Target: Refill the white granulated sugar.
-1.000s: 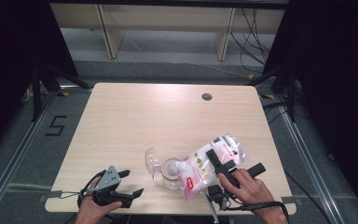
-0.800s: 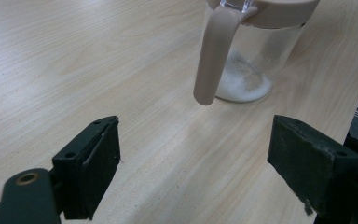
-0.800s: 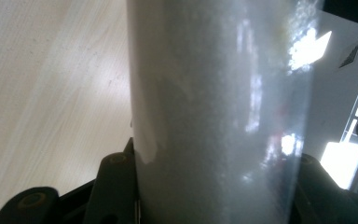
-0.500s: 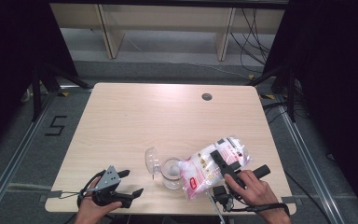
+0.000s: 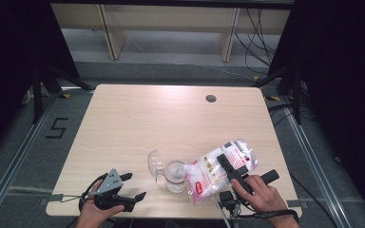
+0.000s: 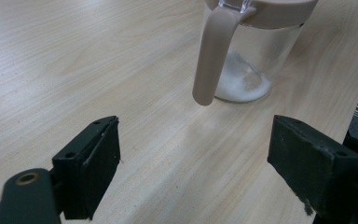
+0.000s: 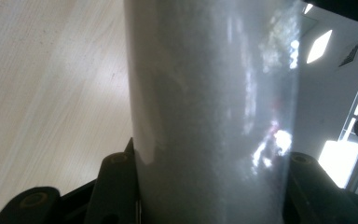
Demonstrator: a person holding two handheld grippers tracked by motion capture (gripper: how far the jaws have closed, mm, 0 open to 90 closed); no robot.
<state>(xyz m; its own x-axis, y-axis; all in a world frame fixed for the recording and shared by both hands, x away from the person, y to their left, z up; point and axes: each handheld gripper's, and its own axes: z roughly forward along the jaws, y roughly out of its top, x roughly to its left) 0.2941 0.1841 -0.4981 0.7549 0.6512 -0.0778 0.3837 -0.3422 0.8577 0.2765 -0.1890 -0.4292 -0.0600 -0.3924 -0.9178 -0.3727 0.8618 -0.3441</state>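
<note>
A clear plastic bag of white powder (image 5: 218, 168) with a red label is tilted, its low end over a clear jar (image 5: 175, 175) near the table's front edge. My right gripper (image 5: 245, 170) is shut on the bag; in the right gripper view the bag (image 7: 209, 112) sits between both jaws. The jar's hinged lid (image 5: 154, 164) stands open to its left. In the left gripper view the jar (image 6: 247, 70) has a beige rim and strap and holds a little white powder (image 6: 240, 86). My left gripper (image 5: 135, 185) rests open at the front left, nothing between its fingers (image 6: 91, 168).
The light wooden table (image 5: 171, 123) has a round cable hole (image 5: 211, 99) at the back right. Dark stands flank it, and shelving legs and cables lie behind. The jar stands close to the front edge.
The right hand and the bag have shifted slightly toward the front edge, staying tilted over the jar. The left gripper has not moved.
</note>
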